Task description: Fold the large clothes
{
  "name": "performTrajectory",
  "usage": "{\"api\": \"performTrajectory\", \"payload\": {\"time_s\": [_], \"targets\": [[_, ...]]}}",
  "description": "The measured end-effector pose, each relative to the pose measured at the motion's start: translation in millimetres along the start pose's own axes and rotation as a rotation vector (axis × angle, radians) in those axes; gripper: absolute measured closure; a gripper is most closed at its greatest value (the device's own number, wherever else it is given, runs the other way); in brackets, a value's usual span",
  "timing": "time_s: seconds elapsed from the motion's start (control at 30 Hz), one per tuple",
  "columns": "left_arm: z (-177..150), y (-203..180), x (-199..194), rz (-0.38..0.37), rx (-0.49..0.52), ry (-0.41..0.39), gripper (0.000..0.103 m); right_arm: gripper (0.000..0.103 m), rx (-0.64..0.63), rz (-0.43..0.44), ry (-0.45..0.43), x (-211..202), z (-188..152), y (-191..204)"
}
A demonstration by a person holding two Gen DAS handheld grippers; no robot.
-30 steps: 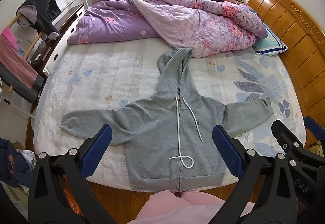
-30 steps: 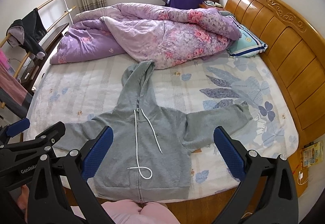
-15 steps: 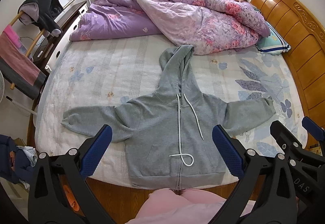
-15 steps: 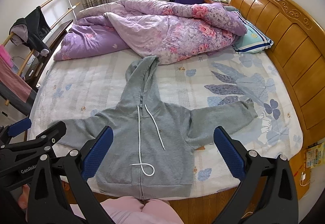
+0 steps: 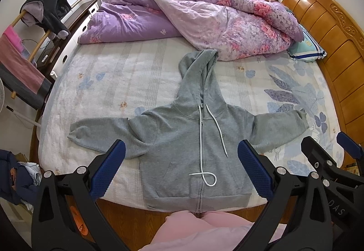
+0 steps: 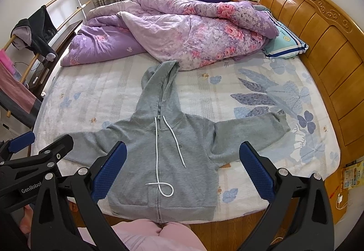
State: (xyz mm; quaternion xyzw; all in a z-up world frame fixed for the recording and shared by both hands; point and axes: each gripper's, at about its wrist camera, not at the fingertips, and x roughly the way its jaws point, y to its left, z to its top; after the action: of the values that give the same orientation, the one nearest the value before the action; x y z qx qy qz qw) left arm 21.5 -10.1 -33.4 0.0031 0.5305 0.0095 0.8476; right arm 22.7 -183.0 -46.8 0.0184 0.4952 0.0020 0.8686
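A grey zip hoodie (image 5: 182, 141) (image 6: 159, 148) lies flat, front up, on the bed near its front edge. Both sleeves are spread out to the sides and the hood points toward the quilt. A white drawstring (image 5: 206, 177) loops on its front. My left gripper (image 5: 180, 168) is open, held above the hoodie's lower body with nothing between its blue pads. My right gripper (image 6: 182, 168) is also open and empty, above the hoodie's hem and right side. Each gripper shows at the edge of the other's view.
A bunched purple floral quilt (image 5: 193, 21) fills the far half of the bed. A wooden headboard (image 6: 318, 46) runs along the right. A clothes rack (image 5: 34, 23) with hanging garments stands on the left. A person's pink-clad knees (image 5: 204, 228) are at the bed's front edge.
Both grippers have risen and tilted slightly, so the hoodie sits a little lower and fuller in view. Both stay open. The hoodie has not moved.
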Motion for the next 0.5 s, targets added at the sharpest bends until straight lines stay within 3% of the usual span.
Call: {"api": "performTrajectory", "payload": {"time_s": [0.5], "targets": [[1.3, 5.0, 3.5, -0.003, -0.009, 0.003, 0.005, 0.007, -0.015, 0.009, 0.013, 6.8, 8.7, 7.4]]}}
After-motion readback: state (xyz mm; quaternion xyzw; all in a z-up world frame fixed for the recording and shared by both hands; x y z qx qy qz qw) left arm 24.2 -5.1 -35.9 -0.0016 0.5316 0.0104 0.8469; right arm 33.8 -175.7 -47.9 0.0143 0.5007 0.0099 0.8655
